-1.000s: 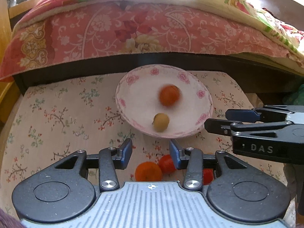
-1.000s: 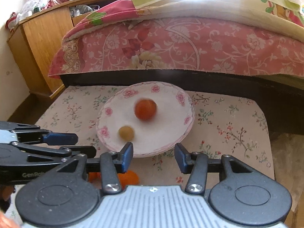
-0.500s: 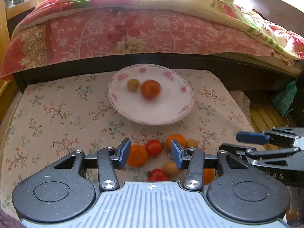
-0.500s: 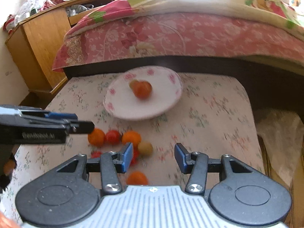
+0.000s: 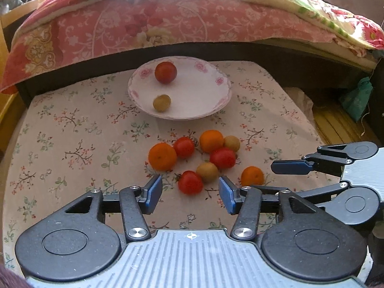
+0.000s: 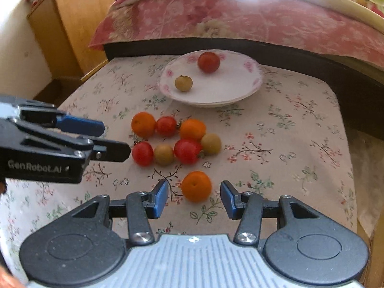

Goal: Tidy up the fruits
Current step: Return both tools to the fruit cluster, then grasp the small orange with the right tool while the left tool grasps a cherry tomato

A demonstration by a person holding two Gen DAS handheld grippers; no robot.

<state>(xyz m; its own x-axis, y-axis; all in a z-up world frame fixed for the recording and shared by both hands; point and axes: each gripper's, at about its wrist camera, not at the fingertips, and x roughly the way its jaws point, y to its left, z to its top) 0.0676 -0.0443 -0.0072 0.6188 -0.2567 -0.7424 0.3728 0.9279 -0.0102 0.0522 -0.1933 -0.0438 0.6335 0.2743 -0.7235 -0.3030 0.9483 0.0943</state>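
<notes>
Fruits lie in 2 places on the low table with the floral-print cloth (image 5: 72, 124): 2 already sit in the shallow white china plate with pink rose trim (image 5: 223, 88) at the far side, near the bed with the pink flowered quilt (image 5: 144, 24), and 8 more are loose on the cloth in front of it. In the plate a round red tomato (image 5: 165, 72) rests toward the far rim and a small tan-yellow round fruit (image 5: 162, 103) sits nearer, well apart from it.

The loose group is a tight cluster — 3 red tomatoes, 2 oranges and 2 more tan fruits, several touching — with 1 lone orange (image 6: 196, 186) a little nearer the right side.

The left gripper (image 5: 189, 193), black with blue pads, hangs tilted down over the near edge of the cluster; its jaws are opening, and the nearest red tomato (image 5: 190, 182) shows in the gap between them, with neither pad pressing on it. The right gripper (image 6: 193, 199) has its jaws parted as well — the lone orange lies in line between the blue pads, clear of both.

A wooden cabinet (image 6: 72, 24) stands at the left of the bed.
</notes>
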